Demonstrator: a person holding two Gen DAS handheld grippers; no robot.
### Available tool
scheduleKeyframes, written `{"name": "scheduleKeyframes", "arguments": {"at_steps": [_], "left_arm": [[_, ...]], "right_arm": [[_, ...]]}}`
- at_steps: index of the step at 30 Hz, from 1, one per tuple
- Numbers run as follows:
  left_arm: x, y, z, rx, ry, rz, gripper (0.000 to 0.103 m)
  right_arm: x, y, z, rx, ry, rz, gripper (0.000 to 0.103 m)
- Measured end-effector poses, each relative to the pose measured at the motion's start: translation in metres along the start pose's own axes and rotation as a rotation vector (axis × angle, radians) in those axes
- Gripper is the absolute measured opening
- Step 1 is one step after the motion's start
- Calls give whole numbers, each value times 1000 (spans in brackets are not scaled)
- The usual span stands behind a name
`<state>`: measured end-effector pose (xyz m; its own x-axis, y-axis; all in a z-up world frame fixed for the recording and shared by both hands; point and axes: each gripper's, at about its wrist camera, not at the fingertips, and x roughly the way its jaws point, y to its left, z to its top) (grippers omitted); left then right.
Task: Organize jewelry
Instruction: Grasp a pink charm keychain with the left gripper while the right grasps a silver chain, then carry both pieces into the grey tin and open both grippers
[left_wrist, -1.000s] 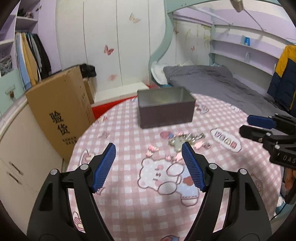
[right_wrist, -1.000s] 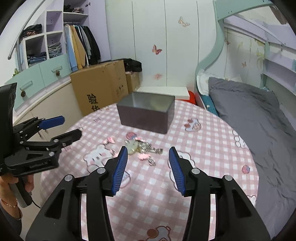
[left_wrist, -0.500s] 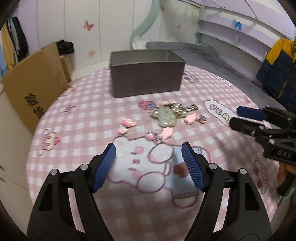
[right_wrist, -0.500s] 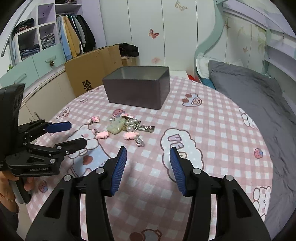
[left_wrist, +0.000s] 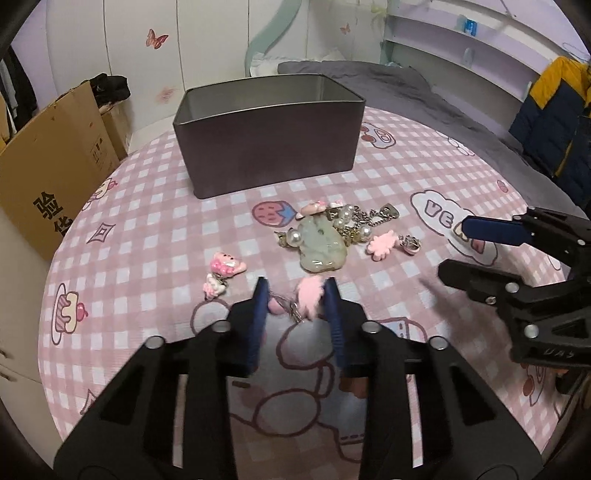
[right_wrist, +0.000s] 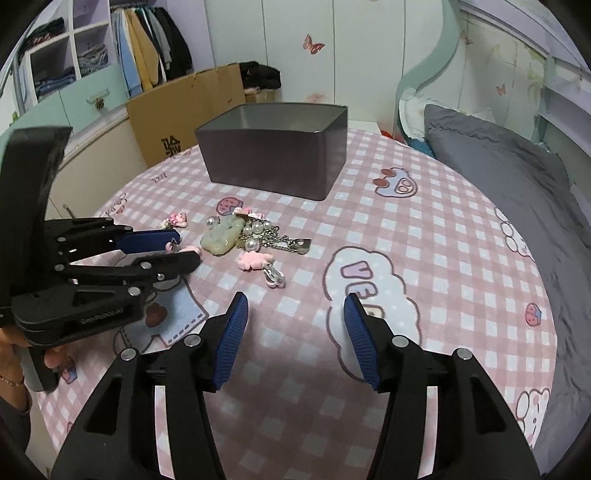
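Jewelry lies in a heap on the pink checked tablecloth (left_wrist: 147, 258): a pale green jade pendant (left_wrist: 321, 243) (right_wrist: 221, 240), pearls, a metal chain and several pink charms. Behind it stands an open grey metal tin (left_wrist: 266, 147) (right_wrist: 277, 158). My left gripper (left_wrist: 295, 286) (right_wrist: 186, 246) is low over the near edge of the heap. Its jaws are closing, with a fluffy pink charm (left_wrist: 308, 299) on a ring between them, against the right pad only. My right gripper (right_wrist: 295, 301) (left_wrist: 456, 247) hovers right of the heap with its jaws opening and nothing between them.
A cardboard box (left_wrist: 48, 173) stands off the table's left side. A grey bed (right_wrist: 517, 177) runs along the right. A yellow and navy jacket (left_wrist: 557, 118) hangs at far right. A pink charm with a metal clip (right_wrist: 273, 275) lies nearest the right gripper.
My left gripper dropped and came forward to the heap, and its jaws narrowed around the fluffy pink charm. The right gripper sank toward the table and its jaws widened a little.
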<state>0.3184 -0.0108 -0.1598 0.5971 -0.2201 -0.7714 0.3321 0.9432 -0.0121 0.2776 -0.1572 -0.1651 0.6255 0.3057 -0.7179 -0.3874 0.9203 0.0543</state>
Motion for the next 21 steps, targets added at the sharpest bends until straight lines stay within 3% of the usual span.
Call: {"name": "scheduleKeyframes", "arguments": {"at_steps": [6,11,13,15,17,21], "left_arm": [[-6,11,-5,-30,-9,-29,28],[-12,23,-6,-88,-8,-110,28],[-17,28,-5,-107,-14,-138,28],[-21,30,-2,-119,-22,-160,28],[-26,32,2,-126,-31,-180,28],[-37,33,14,-131,-53,-222,28]], "right_arm": [[16,11,10,-55,32,-27,52],[27,17,19,-97,46,-61,51],[31,21,19,-122,60,-65,27],[31,26,18,-140,66,-61,10],[30,31,18,-168,77,-89,10],[20,33,22,-158,71,-35,10]]}}
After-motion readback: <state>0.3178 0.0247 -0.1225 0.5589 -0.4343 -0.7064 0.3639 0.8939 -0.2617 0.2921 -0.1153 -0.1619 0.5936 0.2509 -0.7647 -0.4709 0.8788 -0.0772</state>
